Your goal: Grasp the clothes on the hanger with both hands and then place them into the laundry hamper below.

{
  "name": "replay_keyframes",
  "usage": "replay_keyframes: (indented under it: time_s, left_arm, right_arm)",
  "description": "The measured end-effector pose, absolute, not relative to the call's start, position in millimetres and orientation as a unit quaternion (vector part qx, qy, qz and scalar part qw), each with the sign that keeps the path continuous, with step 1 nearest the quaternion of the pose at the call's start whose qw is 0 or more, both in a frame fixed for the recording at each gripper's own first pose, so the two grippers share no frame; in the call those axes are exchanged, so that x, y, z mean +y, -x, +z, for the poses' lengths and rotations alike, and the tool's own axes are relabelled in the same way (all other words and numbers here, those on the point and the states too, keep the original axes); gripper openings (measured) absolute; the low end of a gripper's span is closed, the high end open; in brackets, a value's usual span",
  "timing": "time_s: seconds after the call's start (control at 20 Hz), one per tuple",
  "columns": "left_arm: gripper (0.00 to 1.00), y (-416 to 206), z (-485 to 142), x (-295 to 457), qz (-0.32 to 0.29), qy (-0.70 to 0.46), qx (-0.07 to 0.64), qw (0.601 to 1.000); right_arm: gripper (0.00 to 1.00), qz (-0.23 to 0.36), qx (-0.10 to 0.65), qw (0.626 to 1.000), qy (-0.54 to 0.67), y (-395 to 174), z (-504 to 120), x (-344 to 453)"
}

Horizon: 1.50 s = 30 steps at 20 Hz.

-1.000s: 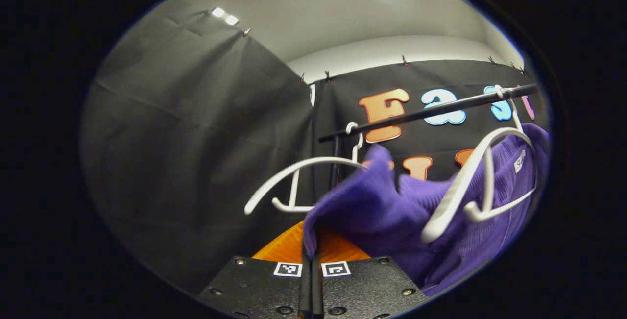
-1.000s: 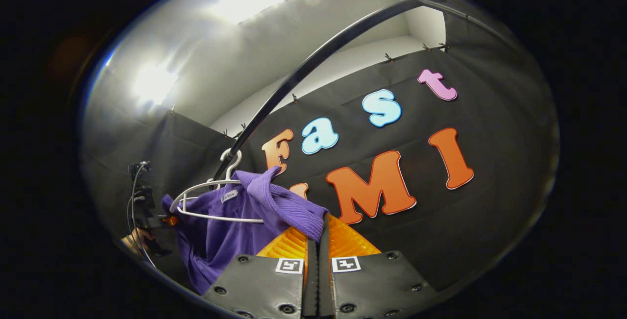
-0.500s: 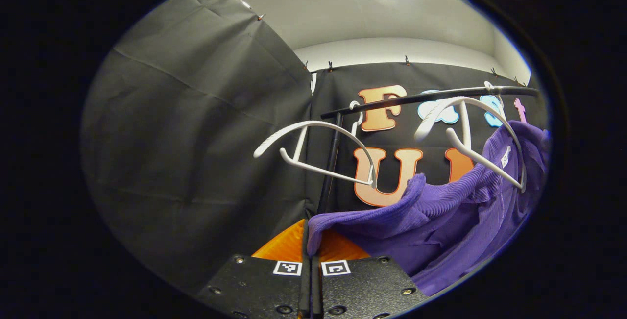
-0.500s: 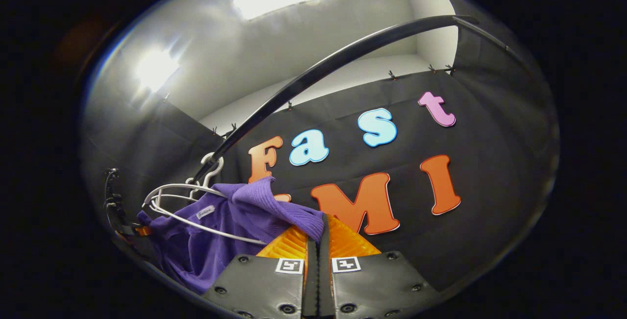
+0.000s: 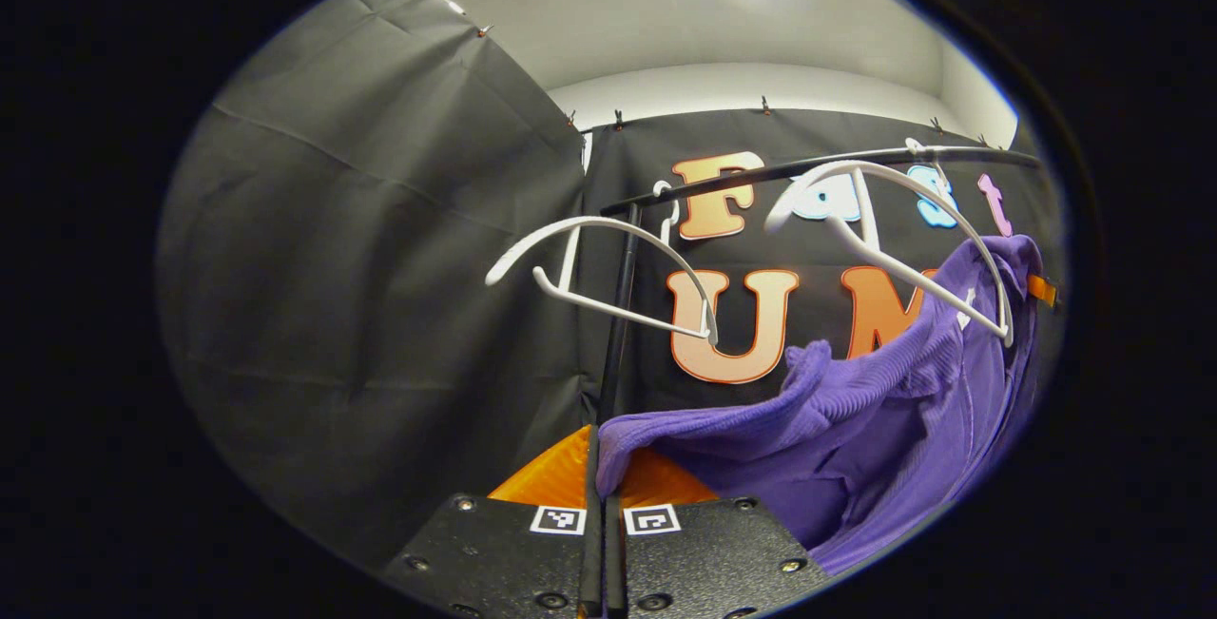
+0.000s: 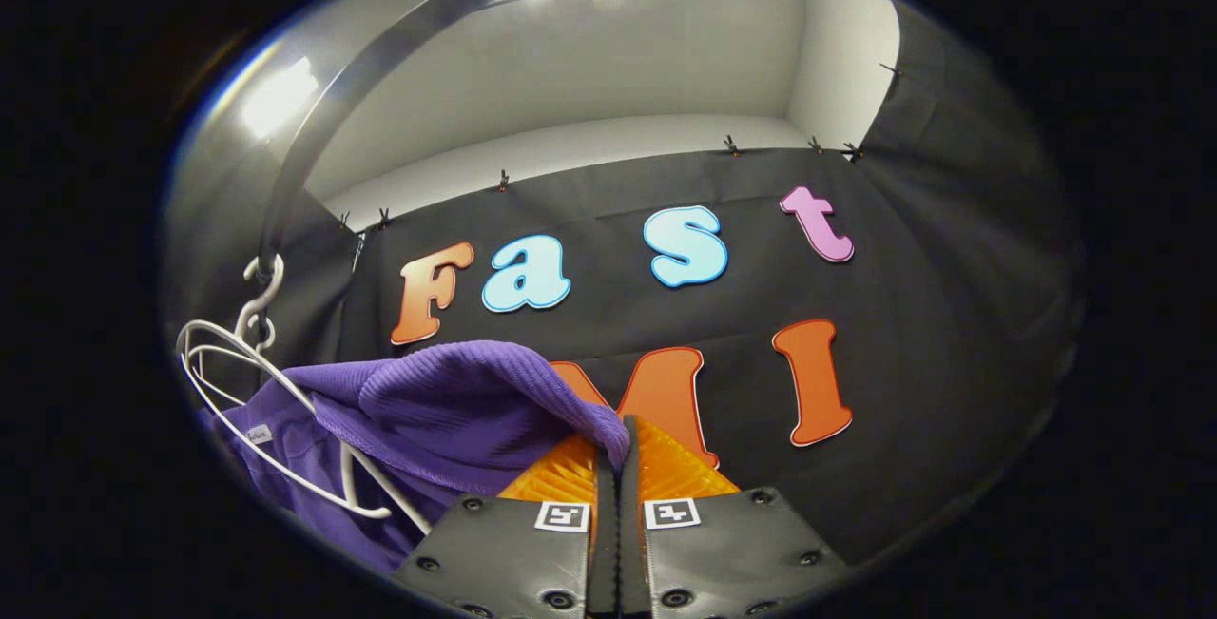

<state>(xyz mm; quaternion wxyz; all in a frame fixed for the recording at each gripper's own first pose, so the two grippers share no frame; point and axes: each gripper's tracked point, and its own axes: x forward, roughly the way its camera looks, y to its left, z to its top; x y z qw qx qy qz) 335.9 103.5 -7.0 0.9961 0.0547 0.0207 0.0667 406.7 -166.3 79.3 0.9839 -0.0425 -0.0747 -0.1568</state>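
Observation:
A purple knit garment (image 5: 856,410) stretches from the right of the left gripper view down to my left gripper (image 5: 601,467), whose orange fingers are shut on its edge. The garment's far shoulder still lies over a white hanger (image 5: 913,229) hooked on the black rail (image 5: 856,163). In the right gripper view the same purple garment (image 6: 428,410) drapes from a white hanger (image 6: 247,400) at the left to my right gripper (image 6: 616,453), shut on a fold of it. The hamper is out of sight.
A second, bare white hanger (image 5: 608,267) hangs on the rail to the left, beside the rack's black upright post (image 5: 618,315). The rail (image 6: 314,115) curves overhead in the right gripper view. Black cloth walls close in behind and at the left.
The left end of the garment has come off the hanger and dropped lower. The right gripper has moved closer to the hanger, under the rail, still holding the cloth.

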Motion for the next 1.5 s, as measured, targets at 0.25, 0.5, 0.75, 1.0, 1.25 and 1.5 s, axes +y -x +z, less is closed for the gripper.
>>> replay_keyframes:
  time_s: [0.25,0.5,0.75,1.0,1.25,1.5]
  left_arm:
    - [0.01,-331.4,-19.1,91.2,0.056,-0.045,0.023,0.997]
    - [0.01,-307.5,-22.9,92.8,0.052,-0.063,0.027,0.996]
    - [0.01,-289.3,-24.7,59.0,0.017,-0.064,0.03,0.997]
    - [0.02,-272.0,-58.9,-17.7,-0.056,-0.05,0.049,0.996]
    - [0.02,-236.1,-124.9,-90.7,-0.129,-0.027,0.09,0.987]
    - [0.02,-202.5,-239.4,-133.4,-0.164,0.018,0.187,0.968]
  right_arm:
    - [0.08,-0.166,-0.023,0.985,0.032,-396.2,34.0,-177.7]
    - [0.07,-0.15,-0.009,0.987,0.052,-347.2,3.4,-172.6]
    - [0.08,-0.097,-0.004,0.993,0.066,-299.6,7.8,-127.6]
    - [0.08,-0.053,0.011,0.997,0.061,-269.4,-11.1,-83.8]
    - [0.08,-0.034,0.062,0.996,0.054,-231.5,-93.4,-55.4]
    - [0.08,-0.037,0.181,0.983,0.009,-183.2,-223.7,-43.3]
